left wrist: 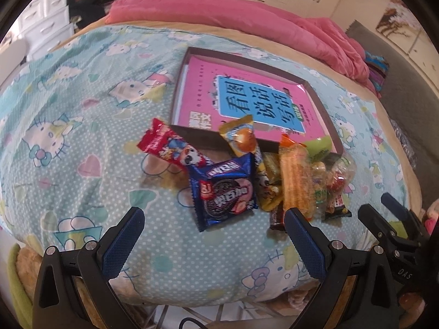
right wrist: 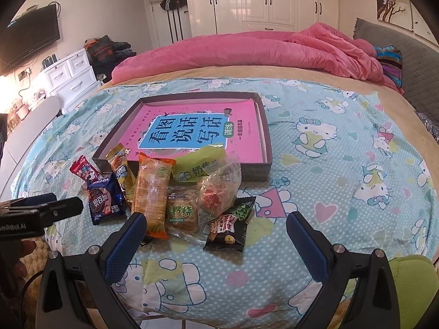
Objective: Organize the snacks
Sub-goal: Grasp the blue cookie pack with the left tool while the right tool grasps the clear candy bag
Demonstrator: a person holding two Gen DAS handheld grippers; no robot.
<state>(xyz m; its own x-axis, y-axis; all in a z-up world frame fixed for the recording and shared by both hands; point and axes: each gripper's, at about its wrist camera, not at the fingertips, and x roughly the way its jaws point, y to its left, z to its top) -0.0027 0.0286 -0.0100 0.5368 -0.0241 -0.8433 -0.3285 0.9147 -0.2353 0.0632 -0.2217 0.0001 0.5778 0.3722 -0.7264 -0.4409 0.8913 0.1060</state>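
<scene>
I see the bed (right wrist: 343, 148) filling both views, edges cut off. On it lies a tray (right wrist: 267, 137) with a pink book (right wrist: 192, 128) inside. The snacks (right wrist: 170, 192) are heaped against the tray's near wall, overlapping, several labels hidden. My left gripper (left wrist: 214, 244) and right gripper (right wrist: 216, 244) both gape wide, holding nothing.

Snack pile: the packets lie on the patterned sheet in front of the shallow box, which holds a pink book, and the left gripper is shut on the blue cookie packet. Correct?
Not quite. The left gripper holds nothing: the left wrist view shows its jaws wide open, short of the blue cookie packet. The rest holds: the packets lie on the sheet in front of the shallow box with the pink book inside.
</scene>
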